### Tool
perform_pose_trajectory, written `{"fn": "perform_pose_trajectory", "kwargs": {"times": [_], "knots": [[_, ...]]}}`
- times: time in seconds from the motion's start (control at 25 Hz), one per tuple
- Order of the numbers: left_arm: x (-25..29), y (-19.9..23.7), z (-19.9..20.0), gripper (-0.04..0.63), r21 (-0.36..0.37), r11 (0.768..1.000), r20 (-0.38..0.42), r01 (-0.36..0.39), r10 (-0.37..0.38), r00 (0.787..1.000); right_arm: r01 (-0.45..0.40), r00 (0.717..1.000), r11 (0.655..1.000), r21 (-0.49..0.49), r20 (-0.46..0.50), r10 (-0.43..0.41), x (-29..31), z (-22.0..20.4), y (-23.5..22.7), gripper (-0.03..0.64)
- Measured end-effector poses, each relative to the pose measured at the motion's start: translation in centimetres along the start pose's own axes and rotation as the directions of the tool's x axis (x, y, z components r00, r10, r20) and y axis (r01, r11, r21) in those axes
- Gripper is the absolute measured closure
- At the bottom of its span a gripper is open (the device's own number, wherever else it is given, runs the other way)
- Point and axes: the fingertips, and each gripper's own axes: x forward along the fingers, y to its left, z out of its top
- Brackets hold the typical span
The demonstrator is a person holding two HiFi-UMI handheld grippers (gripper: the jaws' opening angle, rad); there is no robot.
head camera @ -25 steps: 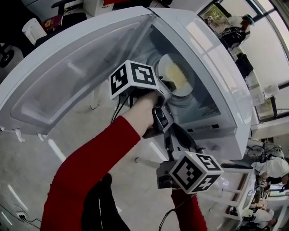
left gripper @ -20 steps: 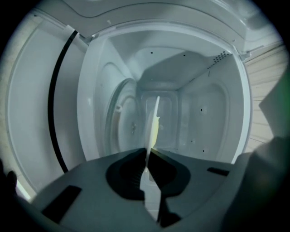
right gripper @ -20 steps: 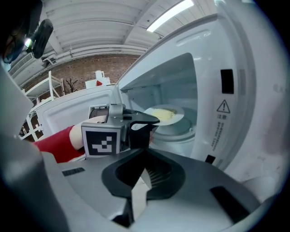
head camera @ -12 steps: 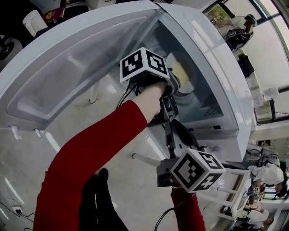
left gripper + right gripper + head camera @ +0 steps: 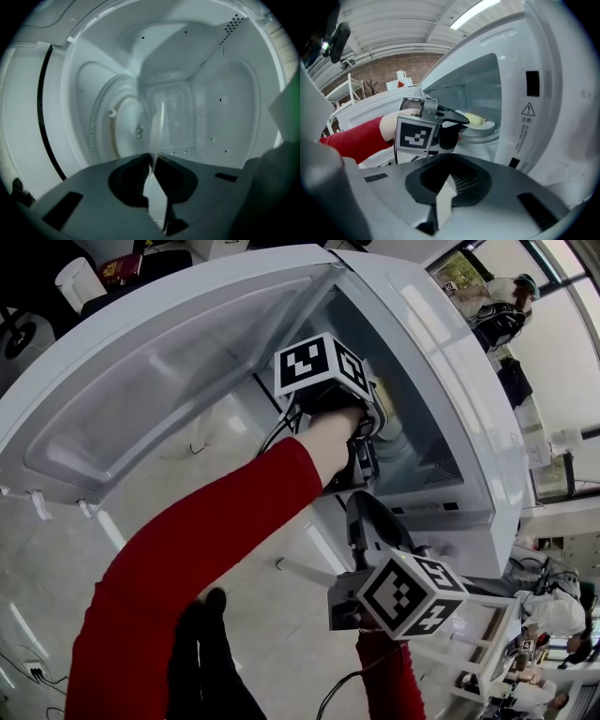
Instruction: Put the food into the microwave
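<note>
The white microwave (image 5: pixel 441 362) stands with its door (image 5: pixel 159 371) swung open to the left. My left gripper (image 5: pixel 375 416) reaches into the cavity. It is shut on the rim of a white plate (image 5: pixel 480 125) carrying yellow food (image 5: pixel 474 119), and its jaws have just eased slightly apart with the rim still between them. In the left gripper view the plate (image 5: pixel 160 123) shows edge-on between the jaws of the left gripper (image 5: pixel 152 171), with the glass turntable (image 5: pixel 115 133) behind it. My right gripper (image 5: pixel 359 510) hangs shut and empty below the cavity opening, outside it.
The control panel side of the microwave (image 5: pixel 534 112) bears a warning label. A white table frame (image 5: pixel 487 652) stands at the lower right. People work at desks (image 5: pixel 497 306) beyond the microwave. The floor (image 5: pixel 272 634) lies below.
My left gripper has moved right and deeper into the cavity with the plate, which it now mostly hides in the head view. The right gripper has stayed where it was.
</note>
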Motion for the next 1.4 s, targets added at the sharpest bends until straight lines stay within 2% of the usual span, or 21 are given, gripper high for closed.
{"fn": "perform_pose_trajectory", "kwargs": {"times": [0.44,0.6,0.76,1.04,1.12,1.28,1.4], "knots": [[0.2,0.3,0.2,0.554,-0.011,0.998,-0.026,-0.057,0.057,0.998,-0.017,1.000,1.000,0.010,-0.003,0.017,0.0,0.0,-0.3,0.603],[0.3,0.5,0.4,0.554,0.051,0.992,-0.070,-0.112,0.115,0.991,-0.021,1.000,1.000,0.015,-0.010,0.021,0.3,0.0,-0.5,0.603],[0.0,1.0,0.7,0.554,0.164,0.967,-0.103,-0.194,0.213,0.972,-0.032,0.999,0.999,0.018,-0.014,0.032,0.2,0.0,-0.4,0.603],[-1.2,1.8,1.1,0.545,0.249,0.933,-0.090,-0.261,0.291,0.953,-0.050,0.999,0.999,0.007,-0.017,0.050,-0.2,0.2,-0.1,0.603],[-1.6,2.0,1.4,0.539,0.316,0.907,-0.059,-0.279,0.312,0.948,-0.051,0.999,0.999,0.001,-0.014,0.051,0.0,0.4,0.2,0.603],[-1.7,2.0,1.6,0.519,0.489,0.819,0.010,-0.300,0.338,0.941,-0.052,0.999,0.999,-0.003,-0.005,0.052,0.3,0.7,0.5,0.603],[-1.7,1.9,1.4,0.511,0.561,0.773,0.039,-0.296,0.333,0.942,-0.053,0.999,0.999,-0.002,-0.005,0.053,0.2,0.7,0.5,0.603]]}}
